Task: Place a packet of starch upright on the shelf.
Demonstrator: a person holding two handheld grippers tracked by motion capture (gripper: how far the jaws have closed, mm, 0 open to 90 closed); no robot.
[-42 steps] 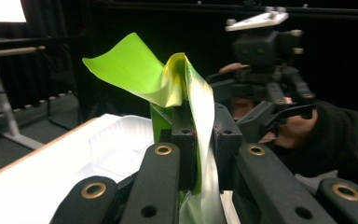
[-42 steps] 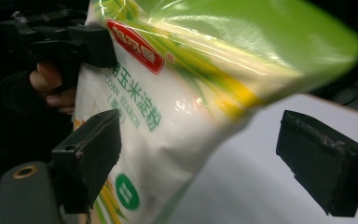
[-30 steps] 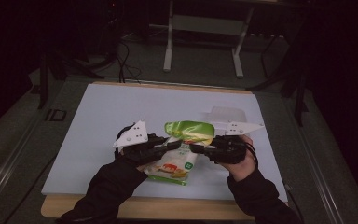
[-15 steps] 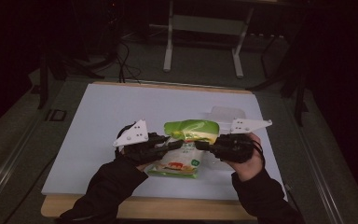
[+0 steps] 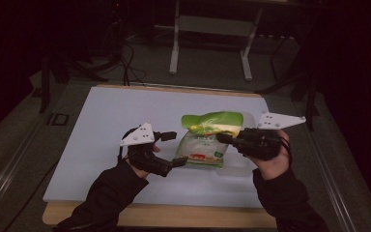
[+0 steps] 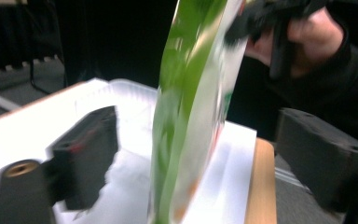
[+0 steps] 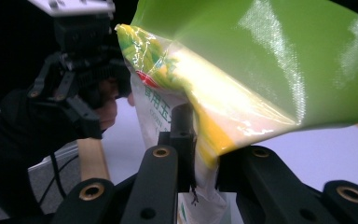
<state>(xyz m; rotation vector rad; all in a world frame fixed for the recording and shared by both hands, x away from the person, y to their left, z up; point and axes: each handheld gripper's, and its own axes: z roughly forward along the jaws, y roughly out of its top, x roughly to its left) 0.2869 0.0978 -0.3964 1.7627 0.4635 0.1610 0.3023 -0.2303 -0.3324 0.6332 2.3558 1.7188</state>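
One glossy green-and-clear plastic food bag with yellow contents and a white printed label, held up off the white table top near the front-centre, top end tilted away from the person. One bag, two grippers, two hands in black sleeves.

Right gripper: clenched on the bag's right edge. Right gripper view confirms it: both black jaws are pinched together on the bag's film, which bulges green and yellow above the pinch point. The bag hangs from this grip alone.

Left gripper: released, jaws have just been opening. In the high view the two jaws stand apart, one above and one below the bag's left edge. In the left gripper view the bag stands edge-on between the two spread jaws with visible gaps on both sides, so the pads are not pressing it. The bag is motion-blurred there.

Each gripper carries one grey three-cornered plate: left, right.

The table is one white sheet over a wooden board; the wood edge shows along the front. Beyond the table there is one white metal frame with two legs on a dark floor. Rest of the room is too dark to read.
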